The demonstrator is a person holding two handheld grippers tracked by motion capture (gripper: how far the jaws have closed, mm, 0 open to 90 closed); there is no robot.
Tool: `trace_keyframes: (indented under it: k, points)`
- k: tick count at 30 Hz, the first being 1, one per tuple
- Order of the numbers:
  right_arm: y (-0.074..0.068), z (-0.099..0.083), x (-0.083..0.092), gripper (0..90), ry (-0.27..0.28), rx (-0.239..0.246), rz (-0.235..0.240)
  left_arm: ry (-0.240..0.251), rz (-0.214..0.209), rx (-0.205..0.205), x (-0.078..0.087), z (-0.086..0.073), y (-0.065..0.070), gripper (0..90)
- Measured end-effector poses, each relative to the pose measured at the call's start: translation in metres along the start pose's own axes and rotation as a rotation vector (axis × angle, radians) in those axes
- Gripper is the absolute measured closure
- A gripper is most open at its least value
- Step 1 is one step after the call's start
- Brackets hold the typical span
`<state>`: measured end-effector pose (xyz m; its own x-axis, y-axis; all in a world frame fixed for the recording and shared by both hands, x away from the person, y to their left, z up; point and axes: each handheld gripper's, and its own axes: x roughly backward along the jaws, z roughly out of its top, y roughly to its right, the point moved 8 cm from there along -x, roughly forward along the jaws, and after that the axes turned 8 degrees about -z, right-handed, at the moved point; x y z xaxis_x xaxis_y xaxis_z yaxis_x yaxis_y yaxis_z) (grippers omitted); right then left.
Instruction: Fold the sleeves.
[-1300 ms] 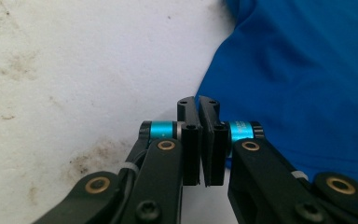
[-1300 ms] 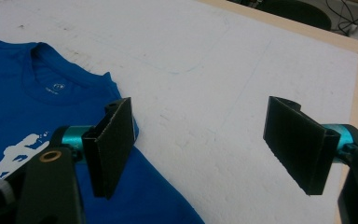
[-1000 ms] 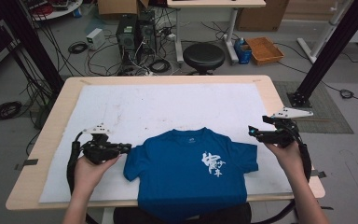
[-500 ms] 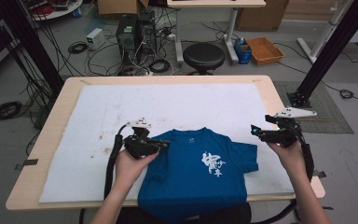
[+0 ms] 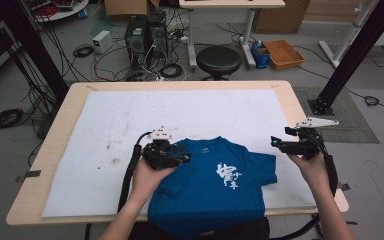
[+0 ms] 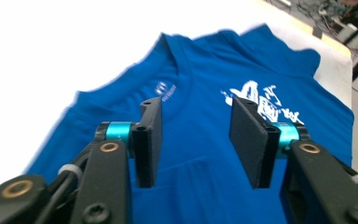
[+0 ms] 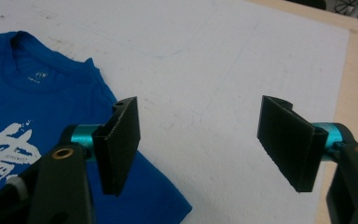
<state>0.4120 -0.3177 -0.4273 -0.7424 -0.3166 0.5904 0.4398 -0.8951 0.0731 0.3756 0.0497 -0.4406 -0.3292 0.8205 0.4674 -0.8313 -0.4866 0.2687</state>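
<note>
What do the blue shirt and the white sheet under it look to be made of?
The blue T-shirt looks like soft matte knit cotton: it drapes, folds and wrinkles, with a ribbed collar. The white sheet seems thin matte paper or fabric, lying flat, stained and scuffed; which one is unclear.

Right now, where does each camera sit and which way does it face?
High view: above the person's side, looking forward and down on the table; both forearms, left gripper over the blue T-shirt, right gripper beside its sleeve.
Left gripper view: rides that gripper, looks along its open fingers across the shirt's collar and white print.
Right gripper view: rides that gripper, looks past its open fingers at the white mat and shirt sleeve.
All three views share the shirt.
</note>
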Motion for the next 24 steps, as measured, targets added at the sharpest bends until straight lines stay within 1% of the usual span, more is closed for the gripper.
trace_keyframes:
  k: [1,2,3,4,6,8,10,11,13,15,17,21,22,23,24]
  points:
    - [0.000,-0.003,0.000,38.0,-0.012,-0.001,0.007,0.003,0.019,-0.006,0.007,-0.001,-0.003,48.1]
    - [-0.001,-0.005,-0.001,40.3,-0.025,0.006,0.013,0.011,0.034,-0.011,0.015,-0.003,-0.006,47.4]
    - [-0.001,-0.009,-0.001,44.4,-0.036,0.008,0.017,0.011,0.034,-0.011,0.015,-0.003,-0.006,47.4]
    - [-0.002,-0.013,-0.002,50.2,-0.051,0.016,0.028,0.033,0.057,-0.026,0.031,-0.008,-0.011,47.4]
    - [-0.003,-0.021,-0.004,56.8,-0.077,0.024,0.042,0.047,0.083,-0.027,0.047,-0.015,-0.018,47.4]
    - [-0.004,-0.031,-0.007,63.8,-0.107,0.033,0.065,0.065,0.101,-0.021,0.061,-0.023,-0.026,47.4]
    - [-0.002,-0.038,-0.011,68.0,-0.132,0.024,0.075,0.085,0.111,0.004,0.072,-0.030,-0.033,47.4]
    - [0.000,-0.040,-0.013,69.7,-0.142,0.015,0.078,0.087,0.114,0.011,0.076,-0.034,-0.036,47.4]
    - [0.001,-0.046,-0.016,71.8,-0.162,0.001,0.089,0.086,0.128,0.019,0.083,-0.040,-0.043,47.4]
    - [0.001,-0.050,-0.019,71.8,-0.174,-0.013,0.111,0.089,0.128,0.030,0.087,-0.044,-0.047,47.4]
    - [0.002,-0.054,-0.021,71.7,-0.189,-0.026,0.119,0.088,0.134,0.033,0.090,-0.046,-0.050,47.4]
    - [0.003,-0.057,-0.025,70.2,-0.207,-0.030,0.124,0.093,0.137,0.041,0.092,-0.047,-0.053,47.4]
    - [0.002,-0.060,-0.027,70.0,-0.221,-0.031,0.132,0.089,0.137,0.038,0.092,-0.048,-0.053,47.4]
    - [0.001,-0.060,-0.028,70.2,-0.226,-0.026,0.134,0.090,0.138,0.041,0.092,-0.048,-0.053,47.3]
    - [0.000,-0.062,-0.029,72.5,-0.235,-0.018,0.135,0.090,0.138,0.042,0.092,-0.048,-0.053,47.4]
